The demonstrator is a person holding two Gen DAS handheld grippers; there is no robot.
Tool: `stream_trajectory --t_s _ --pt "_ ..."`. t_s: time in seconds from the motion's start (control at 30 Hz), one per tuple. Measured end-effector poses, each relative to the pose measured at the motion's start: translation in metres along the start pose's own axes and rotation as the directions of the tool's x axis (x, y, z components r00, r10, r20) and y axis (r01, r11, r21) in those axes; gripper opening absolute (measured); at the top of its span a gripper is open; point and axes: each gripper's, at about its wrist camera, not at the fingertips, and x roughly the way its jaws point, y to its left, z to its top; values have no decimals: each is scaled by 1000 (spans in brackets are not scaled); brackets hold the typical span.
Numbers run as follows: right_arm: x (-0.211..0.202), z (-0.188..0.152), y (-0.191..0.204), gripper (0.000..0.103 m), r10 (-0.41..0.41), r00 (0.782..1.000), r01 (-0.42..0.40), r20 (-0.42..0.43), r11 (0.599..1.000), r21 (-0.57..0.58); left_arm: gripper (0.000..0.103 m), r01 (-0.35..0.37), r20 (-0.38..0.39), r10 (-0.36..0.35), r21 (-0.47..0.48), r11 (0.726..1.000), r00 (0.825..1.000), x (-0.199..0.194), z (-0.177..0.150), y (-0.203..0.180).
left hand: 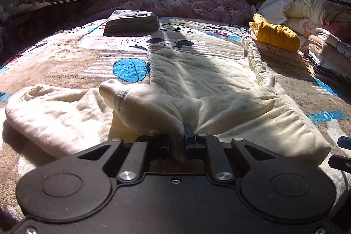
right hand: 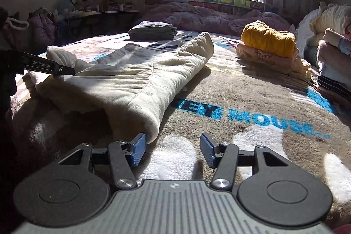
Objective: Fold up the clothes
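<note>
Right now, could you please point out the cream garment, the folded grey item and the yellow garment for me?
cream garment (right hand: 131,80): right wrist view, middle of its top panel.
folded grey item (left hand: 132,21): left wrist view, its top face.
yellow garment (right hand: 267,38): right wrist view, its front.

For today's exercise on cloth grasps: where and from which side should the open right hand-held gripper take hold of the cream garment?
Probably the near rounded corner of the cream garment, just ahead of the right hand-held gripper. Come in low from the bed's near edge, shifting slightly left: that corner lies by its left pad, while the left hand-held gripper pinches another fold.
</note>
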Motion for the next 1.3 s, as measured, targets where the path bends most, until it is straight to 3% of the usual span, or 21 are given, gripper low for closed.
stream_trajectory --t_s 0.17,0.23,0.37,0.47,0.6,0.73,0.83,0.97,1.0,1.03,1.1,1.17,1.27,1.3 --pt "-21 9 25 54 95 987 -83 128 992 -98 19 -28 -2 28 1 1000 1000 -7 7 5" --pt "-15 15 30 54 121 979 -104 162 989 -109 35 -45 -4 45 -16 999 999 -12 14 9" --pt "25 26 24 54 175 979 -167 104 982 -84 43 -79 -8 79 -48 996 997 -22 28 16" --pt "40 19 26 56 218 974 -212 55 973 -91 44 -172 76 172 3 985 982 -42 49 10" --pt "39 13 33 56 220 975 -214 36 970 -117 48 -58 8 58 23 998 998 18 80 -26" --pt "41 14 26 57 253 967 -250 32 965 -81 56 65 -67 -63 33 997 996 82 110 -62" --pt "44 14 24 61 279 960 -277 22 958 -72 55 157 -123 -151 34 987 981 129 133 -89" --pt "45 13 21 66 310 950 -309 17 949 -57 49 277 -197 -266 28 961 944 192 163 -125" --pt "46 13 20 67 321 947 -320 18 946 -49 34 288 -208 -282 1 958 937 203 166 -125" --pt "46 13 19 69 329 944 -328 18 944 -43 8 304 -214 -304 -33 952 928 212 169 -123" --pt "47 13 18 73 346 938 -346 18 938 -30 7 282 -206 -316 -177 943 926 223 167 -101" --pt "48 14 18 77 360 933 -360 18 933 -19 7 262 -193 -333 -320 911 923 229 163 -79" --pt "51 13 17 81 375 927 -375 16 927 -6 7 199 -201 -373 -577 792 906 240 128 -40" --pt "52 13 17 82 380 925 -380 16 925 -1 7 196 -194 -376 -595 779 906 242 124 -37"
